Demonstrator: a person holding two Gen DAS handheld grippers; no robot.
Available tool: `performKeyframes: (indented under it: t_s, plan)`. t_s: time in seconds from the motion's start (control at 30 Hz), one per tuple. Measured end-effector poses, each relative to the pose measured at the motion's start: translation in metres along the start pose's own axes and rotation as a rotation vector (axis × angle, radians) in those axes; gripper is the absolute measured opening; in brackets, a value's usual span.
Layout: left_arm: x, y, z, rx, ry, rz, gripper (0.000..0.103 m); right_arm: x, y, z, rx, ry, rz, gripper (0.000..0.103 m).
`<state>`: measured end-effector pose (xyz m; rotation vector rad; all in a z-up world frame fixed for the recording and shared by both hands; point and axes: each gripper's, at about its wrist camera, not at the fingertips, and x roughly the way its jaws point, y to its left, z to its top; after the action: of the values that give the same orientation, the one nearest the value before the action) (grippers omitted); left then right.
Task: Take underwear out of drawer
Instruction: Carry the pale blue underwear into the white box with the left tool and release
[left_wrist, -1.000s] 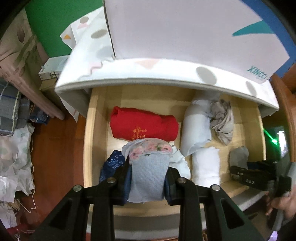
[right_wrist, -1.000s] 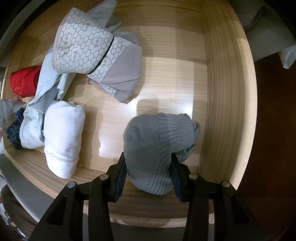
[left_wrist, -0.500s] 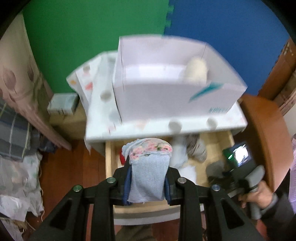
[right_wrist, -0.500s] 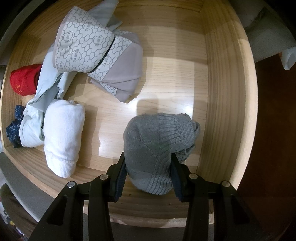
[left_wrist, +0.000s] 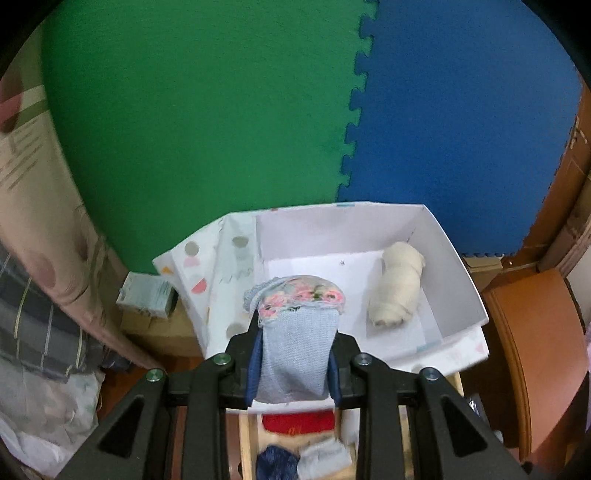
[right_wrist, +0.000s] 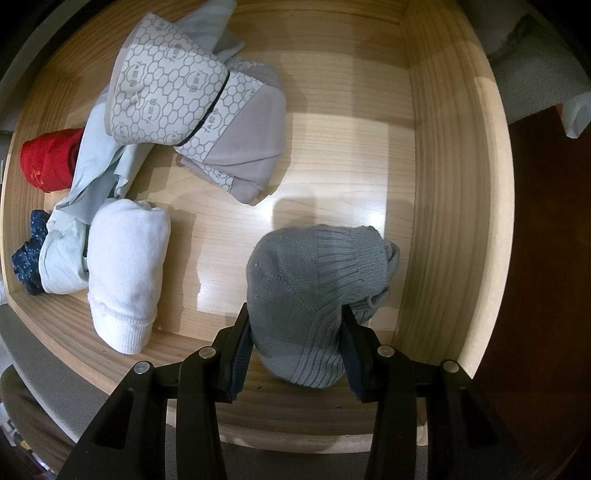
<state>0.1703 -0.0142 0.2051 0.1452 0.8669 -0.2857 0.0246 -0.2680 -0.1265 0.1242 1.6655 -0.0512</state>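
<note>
Pale blue bundle with floral band (left_wrist: 297, 347), long axis running along the fingers, clamped in the left gripper (left_wrist: 293, 363) above the near wall of the white box (left_wrist: 461, 280), open tray straight ahead. Grey knitted bundle (right_wrist: 314, 295) near the drawer's (right_wrist: 443, 184) front right corner, pinched in the right gripper (right_wrist: 295, 350) pointing straight down.

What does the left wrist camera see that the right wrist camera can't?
Only the left wrist view shows the white cardboard box with a cream fabric roll inside, the green and blue foam wall mats, and the left tongs clamping a light blue floral-edged underwear roll.

Only the right wrist view shows the right tongs clamping a grey knitted sock bundle, a white rolled sock and hexagon-patterned grey underwear.

Both show the wooden drawer and the red fabric roll.
</note>
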Motion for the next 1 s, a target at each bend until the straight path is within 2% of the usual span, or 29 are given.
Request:
performKeyframes:
  t_s: [0.13, 0.33, 0.47, 0.67, 0.77, 0.87, 1.0]
  plan:
    - [0.038, -0.015, 0.011, 0.016, 0.026, -0.019, 0.028, 0.001, 0.0, 0.0, 0.006, 0.0, 0.006, 0.042]
    - [0.093, -0.028, -0.003, 0.026, 0.13, -0.005, 0.028, 0.002, -0.002, 0.001, 0.005, 0.003, 0.009, 0.043]
    - [0.114, -0.028, -0.015, 0.032, 0.188, 0.01, 0.029, 0.001, -0.003, 0.001, 0.006, 0.003, 0.007, 0.043]
    - [0.123, -0.025, -0.021, 0.042, 0.207, 0.05, 0.034, 0.002, -0.001, 0.001, 0.008, 0.004, 0.005, 0.044]
    - [0.121, -0.027, -0.02, 0.054, 0.213, 0.082, 0.04, 0.002, -0.001, 0.001, 0.007, 0.004, 0.005, 0.044]
    - [0.119, -0.025, -0.019, 0.049, 0.221, 0.059, 0.043, 0.002, 0.0, 0.001, 0.008, 0.004, 0.004, 0.044]
    - [0.109, -0.026, -0.016, 0.049, 0.208, 0.056, 0.055, 0.002, 0.0, 0.002, 0.006, 0.005, 0.004, 0.044]
